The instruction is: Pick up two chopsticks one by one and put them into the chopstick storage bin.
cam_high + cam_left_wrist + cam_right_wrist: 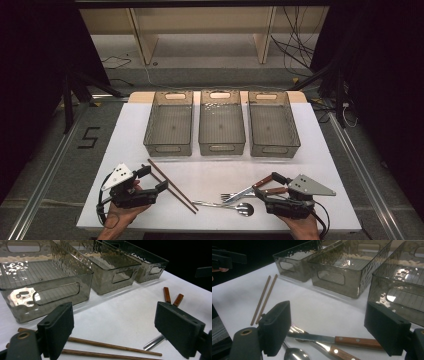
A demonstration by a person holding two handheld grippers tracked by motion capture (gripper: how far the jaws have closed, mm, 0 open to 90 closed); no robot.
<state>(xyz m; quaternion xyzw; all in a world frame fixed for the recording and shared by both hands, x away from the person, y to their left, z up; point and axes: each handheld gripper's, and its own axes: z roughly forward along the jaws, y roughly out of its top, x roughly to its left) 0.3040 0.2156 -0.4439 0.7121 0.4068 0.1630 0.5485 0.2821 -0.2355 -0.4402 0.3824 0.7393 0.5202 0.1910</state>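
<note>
A pair of brown chopsticks [172,185] [112,346] [264,298] lies on the white table [210,170], just right of my left gripper [153,178] [117,332]. That gripper is open with nothing between its jaws. A wooden-handled knife [250,189] [357,342], a wooden-handled fork [230,196] [339,352] and a metal spoon [244,209] [295,355] lie together at the front. My right gripper [270,186] [330,330] stands open, its jaws on either side of the two wooden handles [166,294], not touching them.
Three translucent grey bins stand side by side at the back: left [169,142] [45,282], middle [221,145] [110,267], right [275,146] [147,265]. All three look empty. The table's front edge runs close under both hands.
</note>
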